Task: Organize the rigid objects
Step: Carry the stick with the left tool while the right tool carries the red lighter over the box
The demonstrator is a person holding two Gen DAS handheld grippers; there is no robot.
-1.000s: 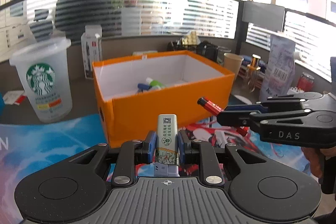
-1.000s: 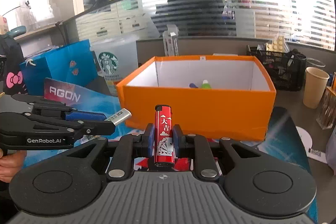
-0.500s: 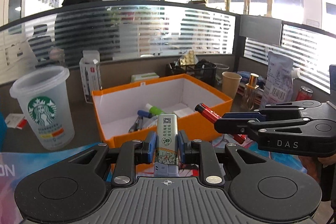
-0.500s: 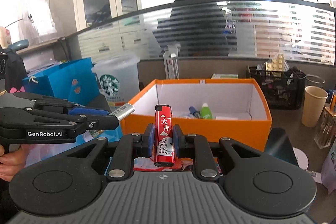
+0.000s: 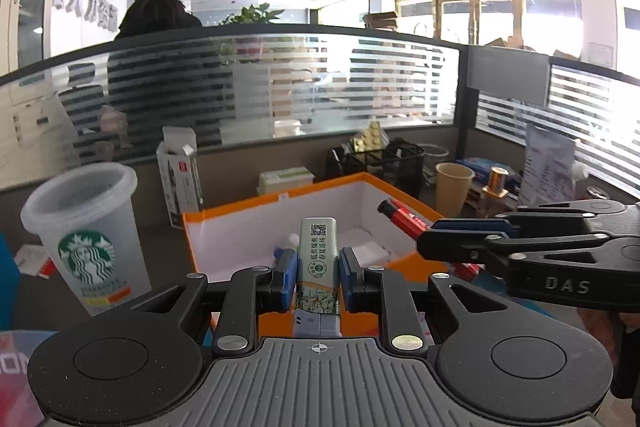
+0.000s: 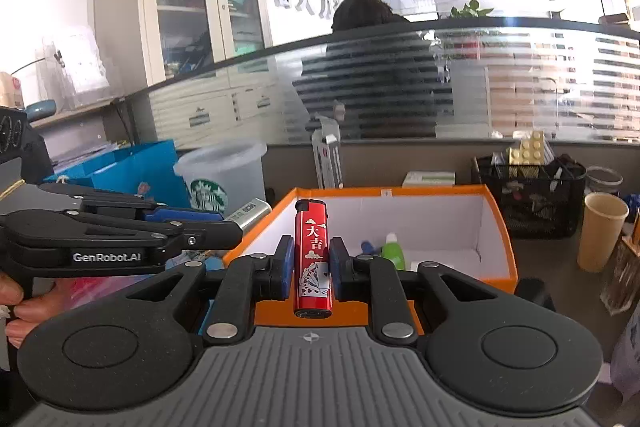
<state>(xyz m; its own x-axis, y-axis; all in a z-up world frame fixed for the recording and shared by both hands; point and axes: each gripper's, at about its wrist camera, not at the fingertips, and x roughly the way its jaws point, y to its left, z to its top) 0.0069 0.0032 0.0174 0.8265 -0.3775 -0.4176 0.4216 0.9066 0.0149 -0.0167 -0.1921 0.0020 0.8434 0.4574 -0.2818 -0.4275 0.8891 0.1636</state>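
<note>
My left gripper is shut on a pale green lighter, held upright above the near edge of the orange box. My right gripper is shut on a red lighter, also over the orange box's near edge. Each gripper shows in the other's view: the right one with the red lighter at right, the left one with the green lighter's silver end at left. A green bottle and a blue item lie inside the box.
A Starbucks cup stands left of the box, a white carton behind it. A paper cup and a black mesh organizer are at the right. A blue bag sits at the left. A glass partition runs behind.
Both grippers have risen with their lighters and come forward toward the box; its inside now shows from above the near wall. Both stay shut.
</note>
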